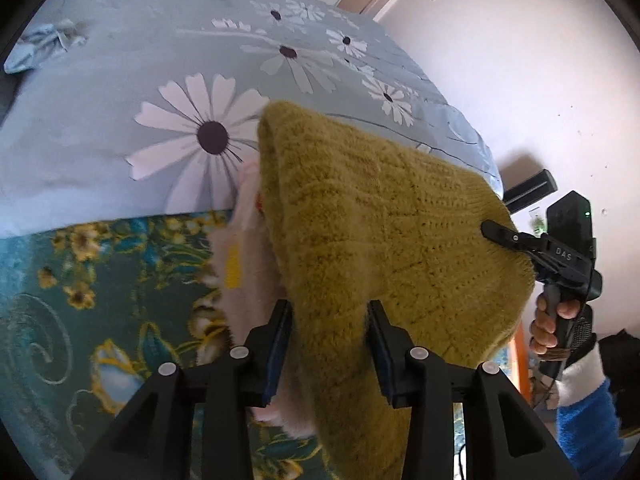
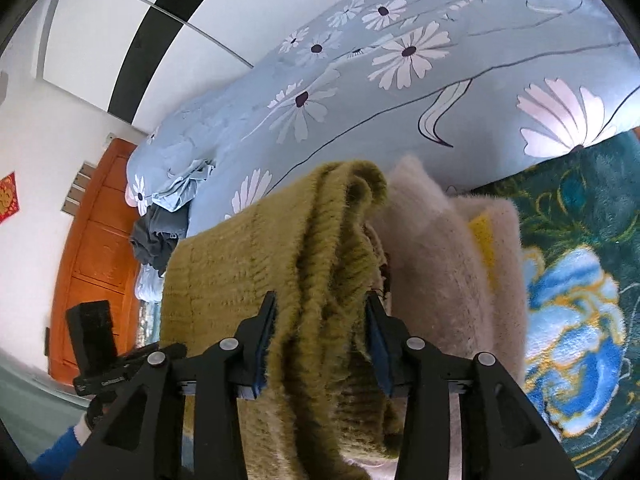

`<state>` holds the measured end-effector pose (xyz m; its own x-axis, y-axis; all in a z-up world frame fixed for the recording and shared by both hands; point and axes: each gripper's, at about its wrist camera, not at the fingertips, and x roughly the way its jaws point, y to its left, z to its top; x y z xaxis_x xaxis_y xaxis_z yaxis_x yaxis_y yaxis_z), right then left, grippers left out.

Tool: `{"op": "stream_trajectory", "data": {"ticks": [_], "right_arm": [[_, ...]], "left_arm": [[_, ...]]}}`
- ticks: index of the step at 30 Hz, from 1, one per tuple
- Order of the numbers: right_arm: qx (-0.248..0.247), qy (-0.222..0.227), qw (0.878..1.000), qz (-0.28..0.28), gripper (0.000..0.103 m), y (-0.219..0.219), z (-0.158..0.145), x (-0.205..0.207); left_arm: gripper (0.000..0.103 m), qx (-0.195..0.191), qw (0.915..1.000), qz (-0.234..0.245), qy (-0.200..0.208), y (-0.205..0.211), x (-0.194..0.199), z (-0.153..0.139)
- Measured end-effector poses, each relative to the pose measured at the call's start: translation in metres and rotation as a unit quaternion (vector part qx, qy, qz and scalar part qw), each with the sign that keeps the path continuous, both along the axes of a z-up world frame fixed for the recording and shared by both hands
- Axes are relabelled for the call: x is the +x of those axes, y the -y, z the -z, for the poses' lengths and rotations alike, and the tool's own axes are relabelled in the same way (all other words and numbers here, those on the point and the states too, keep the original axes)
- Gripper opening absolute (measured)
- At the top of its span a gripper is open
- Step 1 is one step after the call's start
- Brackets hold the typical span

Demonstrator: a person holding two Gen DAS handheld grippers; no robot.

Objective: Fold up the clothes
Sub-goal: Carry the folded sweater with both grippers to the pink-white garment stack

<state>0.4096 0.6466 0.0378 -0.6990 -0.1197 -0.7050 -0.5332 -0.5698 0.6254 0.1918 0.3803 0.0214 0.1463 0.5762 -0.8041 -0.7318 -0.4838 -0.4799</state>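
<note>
An olive-green knit sweater (image 1: pixel 372 216) is held up over the bed between both grippers. My left gripper (image 1: pixel 330 320) is shut on a bunched part of the sweater. My right gripper (image 2: pixel 320 312) is shut on a thick bunch of the same sweater (image 2: pixel 256 252); it also shows at the right of the left wrist view (image 1: pixel 504 236), pinching the sweater's hem. A fluffy pale pink garment (image 1: pixel 248 272) lies under and beside the sweater, with a yellow patch; it also shows in the right wrist view (image 2: pixel 440 264).
A light-blue duvet with white daisies (image 1: pixel 168 92) covers the far part of the bed, and a teal floral blanket (image 1: pixel 80 300) the near part. Dark grey clothes (image 2: pixel 156 236) lie at the duvet's end. An orange wooden door (image 2: pixel 96 256) and white wall stand beyond.
</note>
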Motion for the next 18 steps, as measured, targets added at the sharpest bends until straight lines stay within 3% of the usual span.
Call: {"op": "stream_trajectory", "data": {"ticks": [6, 10, 14, 15, 18], "right_arm": [[0.056, 0.027, 0.998, 0.007, 0.044, 0.018, -0.035, 0.018], [0.132, 0.076, 0.988, 0.031, 0.044, 0.032, -0.064, 0.027], [0.202, 0.057, 0.977, -0.024, 0.047, 0.072, -0.091, 0.008], [0.213, 0.058, 0.974, -0.046, 0.053, 0.085, -0.089, -0.004], [0.231, 0.091, 0.965, -0.085, 0.053, 0.103, -0.069, -0.028]], "left_arm": [[0.043, -0.001, 0.9977, -0.022, -0.065, 0.023, 0.006, -0.024], [0.043, 0.005, 0.9949, -0.056, -0.084, 0.035, 0.006, -0.036], [0.043, 0.019, 0.9917, -0.041, -0.12, 0.023, 0.027, -0.047], [0.043, 0.024, 0.991, -0.03, -0.128, 0.02, 0.036, -0.051], [0.043, 0.036, 0.9869, -0.002, -0.157, 0.013, 0.06, -0.057]]}}
